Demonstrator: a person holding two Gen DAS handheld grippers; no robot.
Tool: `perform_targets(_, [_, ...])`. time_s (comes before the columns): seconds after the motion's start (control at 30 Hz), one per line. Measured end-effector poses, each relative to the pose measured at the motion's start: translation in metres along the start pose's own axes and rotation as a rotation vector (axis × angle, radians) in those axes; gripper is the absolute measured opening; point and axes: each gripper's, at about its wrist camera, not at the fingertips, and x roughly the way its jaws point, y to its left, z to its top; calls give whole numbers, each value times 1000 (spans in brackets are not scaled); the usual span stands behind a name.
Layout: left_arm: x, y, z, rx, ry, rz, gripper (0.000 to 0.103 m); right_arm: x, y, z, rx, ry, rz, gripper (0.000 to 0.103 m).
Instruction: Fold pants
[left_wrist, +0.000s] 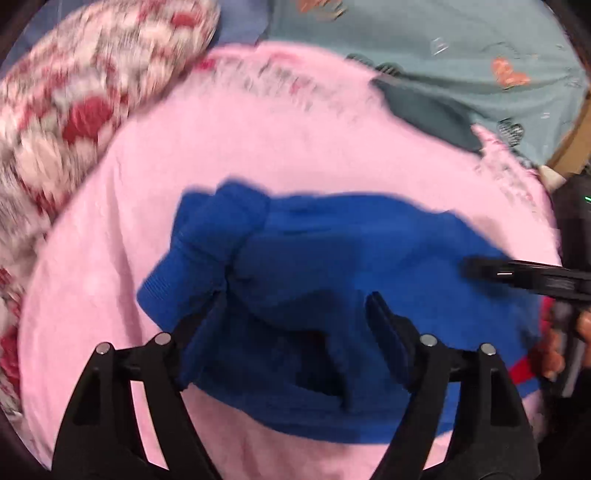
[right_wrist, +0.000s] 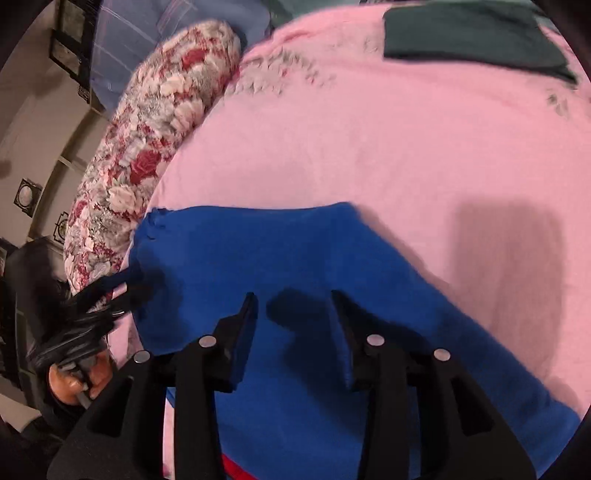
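Blue pants lie on a pink blanket, with the ribbed cuff ends bunched at the left. My left gripper is open just above the pants, its fingers spread over the bunched cloth. In the right wrist view the pants spread flat, with a red stripe at the bottom edge. My right gripper is open over them, holding nothing. The right gripper also shows at the right edge of the left wrist view. The left gripper shows blurred at the left of the right wrist view.
A red and white floral pillow lies along the blanket's left side. A dark green folded cloth lies at the far right of the blanket. A teal patterned sheet lies beyond.
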Motion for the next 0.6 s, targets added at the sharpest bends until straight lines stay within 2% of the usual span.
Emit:
perform_targets(0.07, [-9, -13, -4, 47, -32, 13, 77, -53, -8, -22, 9, -109, 58, 41])
perform_targets(0.1, [-14, -17, -4, 48, -43, -13, 77, -91, -11, -38, -12, -197, 24, 41])
perform_targets(0.17, [-33, -35, -4, 72, -95, -51, 80, -157, -21, -71, -22, -368, -151, 48])
perform_targets(0.2, [-46, -52, -6, 107, -125, -94, 80, -197, -31, -97, -10, -475, -295, 63])
perform_targets(0.23, [-53, -66, -8, 131, -137, -132, 81, -225, -42, -118, 13, -548, -413, 87])
perform_targets(0.27, [-60, -82, -11, 161, -148, -173, 82, -247, -55, -137, 58, -602, -525, 99])
perform_targets(0.3, [-68, -103, -16, 199, -160, -218, 84, -267, -74, -157, 118, -625, -595, 102])
perform_targets(0.4, [-73, -156, -31, 280, -158, -340, 85, -287, -122, -191, 259, -592, -633, 102])
perform_targets(0.5, [-58, -200, -45, 325, -99, -417, 85, -278, -140, -205, 247, -576, -682, 102])
perform_targets(0.57, [-44, -216, -51, 342, -60, -440, 85, -265, -154, -205, 253, -535, -623, 101])
perform_targets(0.6, [-36, -222, -55, 350, -45, -435, 85, -256, -159, -201, 258, -516, -583, 98])
